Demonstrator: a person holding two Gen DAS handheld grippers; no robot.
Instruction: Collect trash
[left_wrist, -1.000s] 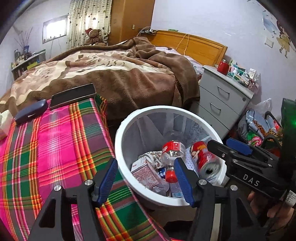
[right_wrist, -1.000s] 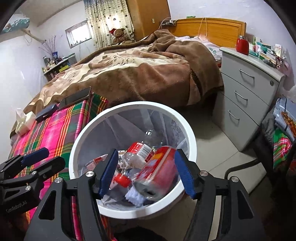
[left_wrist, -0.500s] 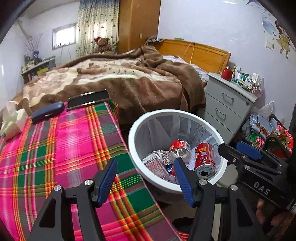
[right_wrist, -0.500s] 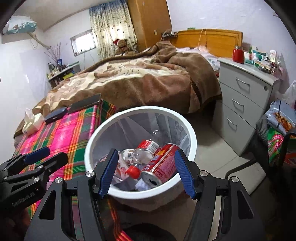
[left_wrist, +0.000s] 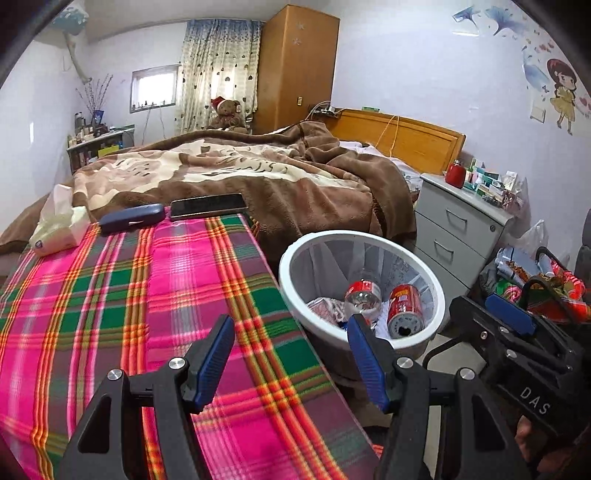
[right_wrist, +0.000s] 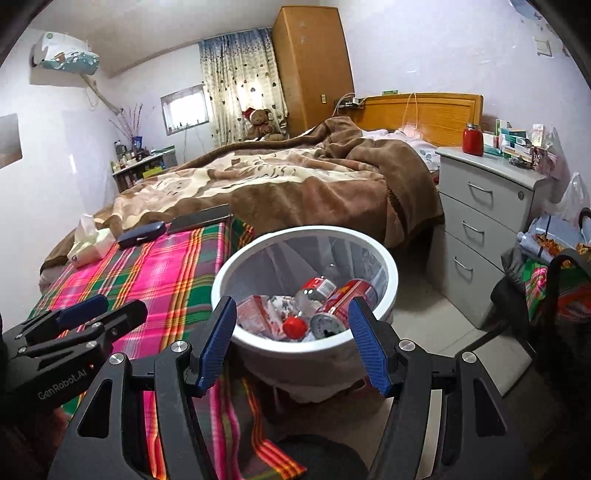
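Note:
A white trash bin (left_wrist: 295, 254) (right_wrist: 236, 266) stands on the floor beside the plaid-covered table (left_wrist: 110, 295) (right_wrist: 162, 266). Inside lie a red can (left_wrist: 405, 310) (right_wrist: 343, 301), a clear bottle with a red label (left_wrist: 364, 295) (right_wrist: 314, 291) and crumpled wrappers (right_wrist: 258, 314). My left gripper (left_wrist: 290, 358) is open and empty above the table's right edge, short of the bin. My right gripper (right_wrist: 291, 347) is open and empty, above and in front of the bin. Each gripper also shows in the other's view, the right in the left wrist view (left_wrist: 506, 332) and the left in the right wrist view (right_wrist: 81, 321).
On the table's far end lie a dark glasses case (left_wrist: 131, 218), a phone (left_wrist: 207, 205) and a tissue pack (left_wrist: 59, 229). A bed with a brown blanket (left_wrist: 258, 173) lies behind. A grey nightstand (left_wrist: 458, 225) and bags (left_wrist: 535, 277) stand to the right.
Both grippers have pulled back and up from the bin. The red can, between the right fingers a second ago, now lies in the bin.

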